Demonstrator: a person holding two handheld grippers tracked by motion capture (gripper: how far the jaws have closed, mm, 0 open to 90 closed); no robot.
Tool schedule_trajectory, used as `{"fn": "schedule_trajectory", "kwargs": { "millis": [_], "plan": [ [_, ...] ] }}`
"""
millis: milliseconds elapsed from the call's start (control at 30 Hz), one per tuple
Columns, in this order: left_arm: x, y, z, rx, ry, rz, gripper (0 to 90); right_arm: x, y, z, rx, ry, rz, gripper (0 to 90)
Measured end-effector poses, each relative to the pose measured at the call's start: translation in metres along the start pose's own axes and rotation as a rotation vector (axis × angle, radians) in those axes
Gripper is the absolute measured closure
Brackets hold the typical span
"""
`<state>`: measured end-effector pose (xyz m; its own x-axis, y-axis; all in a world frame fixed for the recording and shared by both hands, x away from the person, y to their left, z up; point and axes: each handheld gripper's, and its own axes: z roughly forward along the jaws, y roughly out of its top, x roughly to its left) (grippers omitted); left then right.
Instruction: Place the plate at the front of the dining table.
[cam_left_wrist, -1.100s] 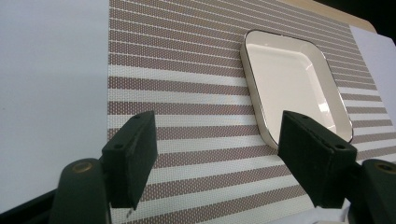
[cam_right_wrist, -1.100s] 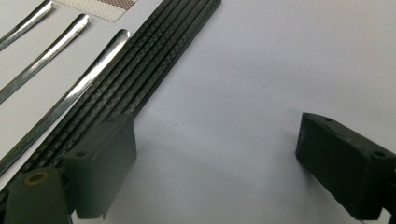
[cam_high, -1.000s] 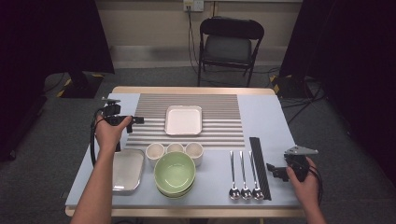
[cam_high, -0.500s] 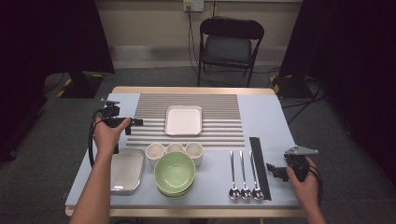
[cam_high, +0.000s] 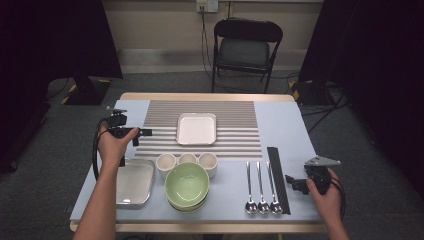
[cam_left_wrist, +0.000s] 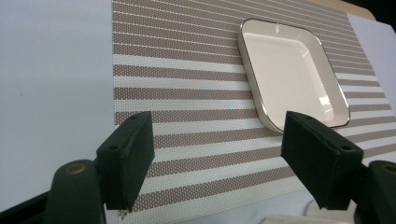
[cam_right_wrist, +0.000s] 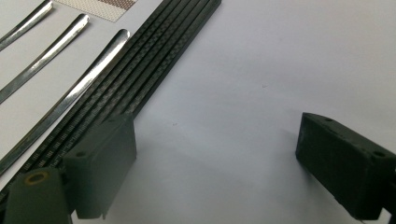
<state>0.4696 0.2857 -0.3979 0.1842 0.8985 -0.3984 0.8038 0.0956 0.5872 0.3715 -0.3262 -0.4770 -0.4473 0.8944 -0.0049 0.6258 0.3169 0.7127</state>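
My left gripper (cam_high: 146, 133) hovers over the left edge of the striped placemat (cam_high: 240, 145), pointing right toward the white square plate (cam_high: 197, 128). In the left gripper view its jaws stand wide apart with nothing between them (cam_left_wrist: 217, 163); the plate (cam_left_wrist: 294, 70) lies ahead to the right on the placemat (cam_left_wrist: 187, 93). My right gripper (cam_high: 293, 183) rests near the table's front right, pointing left at the black chopsticks (cam_high: 277, 177). Its jaws are open and empty (cam_right_wrist: 215, 168), with the chopsticks (cam_right_wrist: 154, 70) and spoons (cam_right_wrist: 70, 98) just beyond the left jaw.
Three small white cups (cam_high: 187, 160) stand in a row in front of the placemat. Stacked green bowls (cam_high: 187, 186) sit before them, and a metal tray (cam_high: 132, 182) lies at front left. Three spoons (cam_high: 260, 185) lie left of the chopsticks. A folding chair (cam_high: 247, 47) stands beyond the table.
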Motion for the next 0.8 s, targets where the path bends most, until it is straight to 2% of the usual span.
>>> {"fn": "schedule_trajectory", "kwargs": {
  "millis": [67, 233, 400, 800],
  "plan": [
    [0.001, -0.002, 0.0, -0.001, 0.012, -0.009, 25.4, 0.0, 0.0, 0.0, 0.0, 0.0, 0.001, 11.1],
    [0.006, -0.006, 0.0, -0.005, 0.002, -0.008, 25.2, 0.0, 0.0, 0.0, 0.0, 0.0, 0.0, 11.1],
    [0.008, -0.008, -0.003, -0.005, 0.014, -0.008, 25.0, 0.0, 0.0, 0.0, 0.0, 0.0, 0.0, 11.1],
    [0.011, -0.011, -0.01, -0.007, 0.025, 0.005, 24.9, 0.0, 0.0, 0.0, -0.001, -0.001, 0.0, 11.1]
  ]
}}
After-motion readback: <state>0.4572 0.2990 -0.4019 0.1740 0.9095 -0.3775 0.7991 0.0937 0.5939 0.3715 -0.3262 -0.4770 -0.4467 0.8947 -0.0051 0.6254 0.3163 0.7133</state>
